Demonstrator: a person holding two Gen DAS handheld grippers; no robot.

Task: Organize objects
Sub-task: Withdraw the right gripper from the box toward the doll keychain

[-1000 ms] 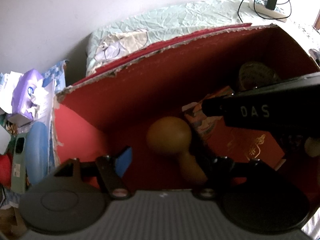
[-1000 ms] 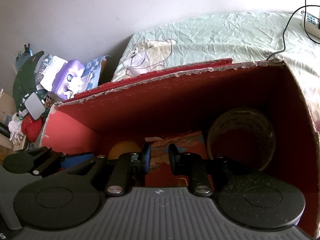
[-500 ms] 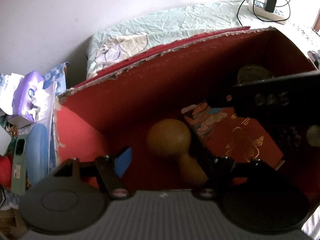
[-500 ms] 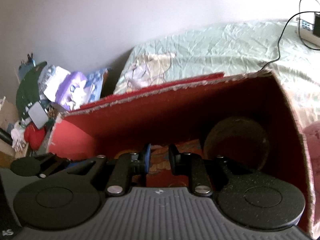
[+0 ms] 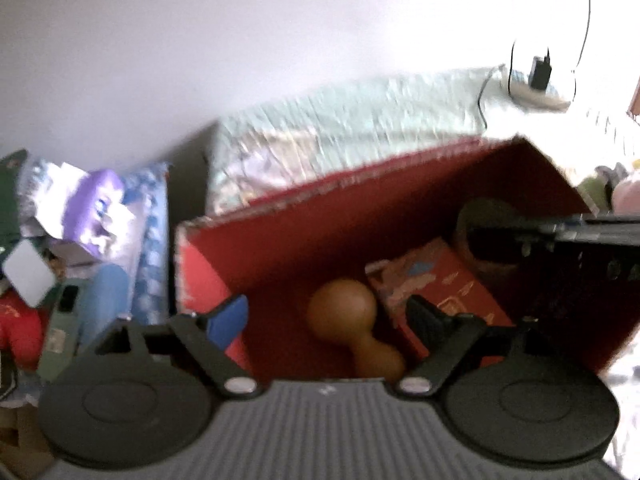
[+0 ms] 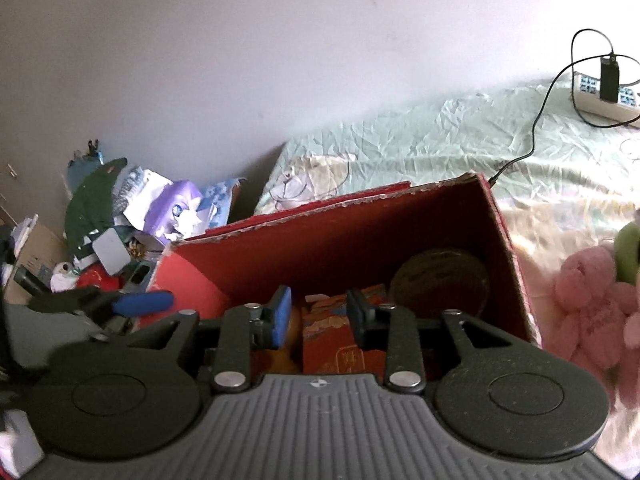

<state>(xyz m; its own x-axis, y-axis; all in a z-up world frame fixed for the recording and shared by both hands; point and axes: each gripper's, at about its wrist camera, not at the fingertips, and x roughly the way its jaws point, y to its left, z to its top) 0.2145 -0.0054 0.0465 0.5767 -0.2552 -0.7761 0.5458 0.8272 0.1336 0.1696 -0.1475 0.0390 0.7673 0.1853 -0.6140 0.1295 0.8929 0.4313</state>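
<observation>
A red cardboard box [image 5: 304, 232] stands open on the bed; it also shows in the right wrist view [image 6: 360, 236]. Inside lie a tan gourd-shaped wooden object [image 5: 352, 328], a red printed packet [image 5: 436, 292] and a brown tape roll [image 6: 440, 280]. My left gripper [image 5: 324, 316] is open and empty above the box, jaws wide on either side of the gourd. My right gripper [image 6: 320, 312] is open and empty above the box, over the red packet [image 6: 340, 344]. The right gripper body shows at the right of the left wrist view [image 5: 580, 240].
A pink plush toy [image 6: 592, 304] and a green object [image 6: 628, 252] lie right of the box. A pale green sheet [image 6: 420, 144] covers the bed, with a power strip and charger [image 6: 604, 84] far right. A clutter pile with a purple tissue pack [image 6: 176, 208] sits left.
Both grippers have lifted and drawn back from the box. The right gripper's jaws have opened from nearly closed to apart. The pink plush has come into the right view.
</observation>
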